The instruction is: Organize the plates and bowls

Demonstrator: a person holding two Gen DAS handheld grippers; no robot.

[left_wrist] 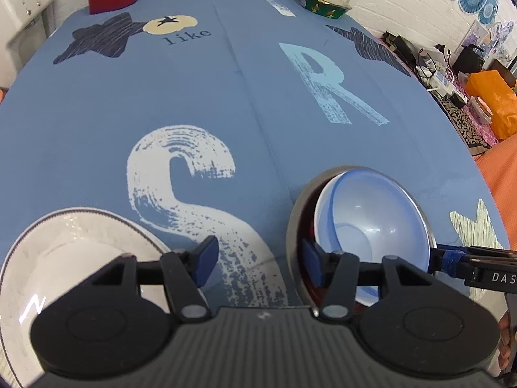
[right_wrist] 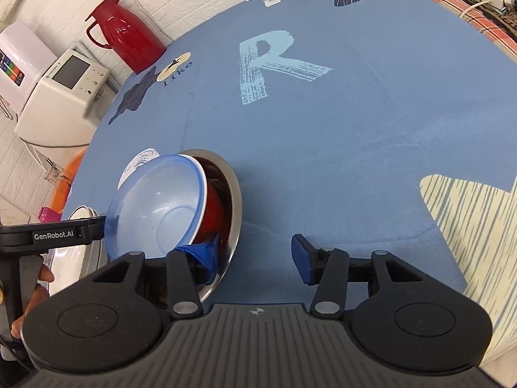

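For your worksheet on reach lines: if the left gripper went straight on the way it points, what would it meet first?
Probably just the blue tablecloth: the open left gripper aims between white plate and blue bowl.

You've got a red thermos jug [right_wrist: 126,43] at the far edge of the blue printed tablecloth [right_wrist: 355,135]. Beside it, off the table, there's a white appliance [right_wrist: 61,97] with a small screen against the brick wall.

Black ribbed claw [left_wrist: 258,263] bodies, blue pads [right_wrist: 302,263], seemingly tape-wrapped.
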